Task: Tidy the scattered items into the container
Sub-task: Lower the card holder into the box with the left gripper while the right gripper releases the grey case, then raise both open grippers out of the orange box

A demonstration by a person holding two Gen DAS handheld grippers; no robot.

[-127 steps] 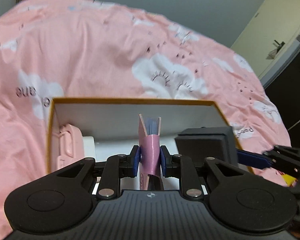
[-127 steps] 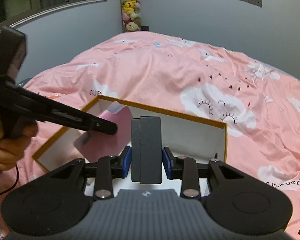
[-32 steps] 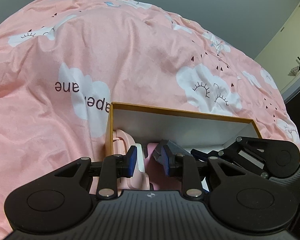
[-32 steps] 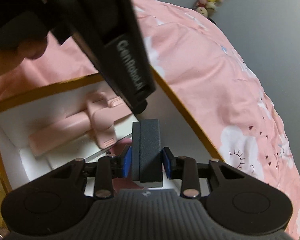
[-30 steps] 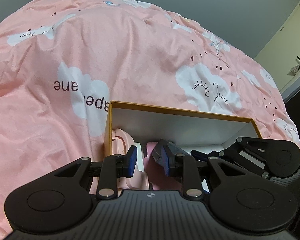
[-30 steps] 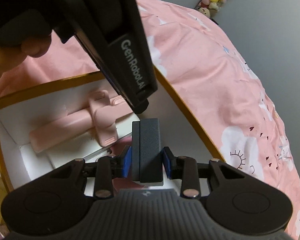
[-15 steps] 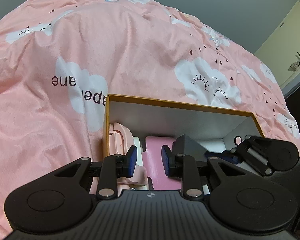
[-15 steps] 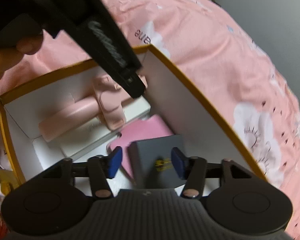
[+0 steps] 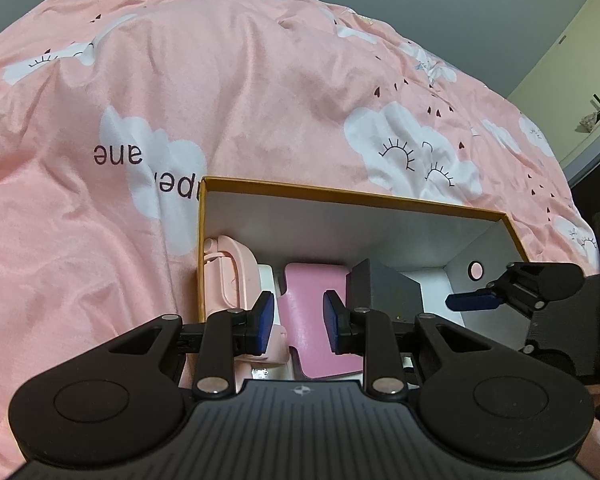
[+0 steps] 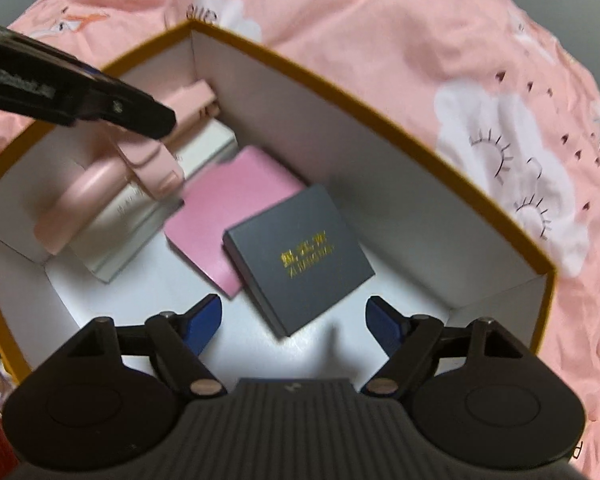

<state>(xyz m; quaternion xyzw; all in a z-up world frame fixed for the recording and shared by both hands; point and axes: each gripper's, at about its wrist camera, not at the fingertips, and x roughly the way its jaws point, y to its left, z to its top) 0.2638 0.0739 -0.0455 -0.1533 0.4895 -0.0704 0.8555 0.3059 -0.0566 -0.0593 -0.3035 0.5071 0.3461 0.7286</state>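
**Both grippers released above the filled box**

With the orange-rimmed cardboard box (image 10: 400, 132) sitting on the pink cloud-print duvet (image 9: 260, 92) of the bed, four items lie on its white floor. The dark grey box with gold lettering (image 10: 300, 256) lies flat, lettering up, near the middle of the floor; one edge overlaps the pink wallet (image 10: 236, 208) beside it. The wallet also lies flat, and its far corner touches the white carton (image 10: 148, 208). A pale pink handheld device (image 10: 112, 176) rests across the top of that carton, against the box's left wall.

The right gripper (image 10: 294, 322) hovers over the near end of the box with its blue pads (image 10: 204, 316) spread wide apart and nothing between them; the grey box sits below the gap, clear of both pads. The left gripper (image 9: 298, 320) is likewise released, its pads parted with the pink wallet (image 9: 312, 320) seen through the gap but not pinched. In the right wrist view the left gripper's black finger reaches in from the upper left, above the pink device. In the left wrist view the right gripper (image 9: 500, 292) shows at the box's right side, beside the grey box (image 9: 384, 292).

Red and yellow objects show at the lower left edge of the right wrist view, outside the box; what they are cannot be told.
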